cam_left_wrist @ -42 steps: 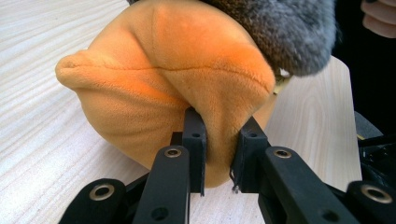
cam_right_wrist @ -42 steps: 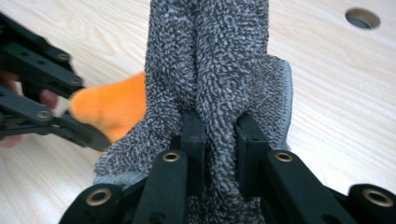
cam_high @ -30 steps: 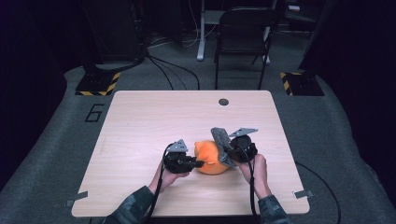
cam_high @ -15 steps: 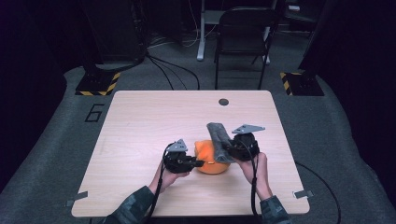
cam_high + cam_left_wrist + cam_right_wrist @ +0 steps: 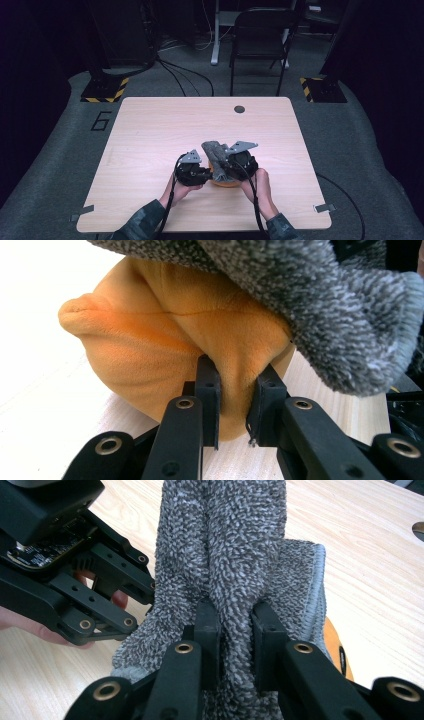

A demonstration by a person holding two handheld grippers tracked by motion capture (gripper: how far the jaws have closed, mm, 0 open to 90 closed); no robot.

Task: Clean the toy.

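Note:
An orange soft cloth (image 5: 150,350) lies bunched on the table near its front middle, seen as an orange edge (image 5: 226,183) in the high view. My left gripper (image 5: 235,405) is shut on a fold of it. A grey fluffy towel (image 5: 235,545) is draped over the orange cloth (image 5: 336,645); my right gripper (image 5: 235,630) is shut on a ridge of the towel. In the high view the towel (image 5: 216,152) rises between my left gripper (image 5: 192,170) and my right gripper (image 5: 240,162), which almost touch.
The light wooden table (image 5: 150,130) has a round dark grommet hole (image 5: 239,109) near its far edge. A black chair (image 5: 260,35) stands beyond the table on the grey floor. Cables trail from both grippers toward the person's forearms.
My right gripper has pulled the grey towel to the left over the orange cloth, so it now covers most of it. The left gripper has stayed where it was.

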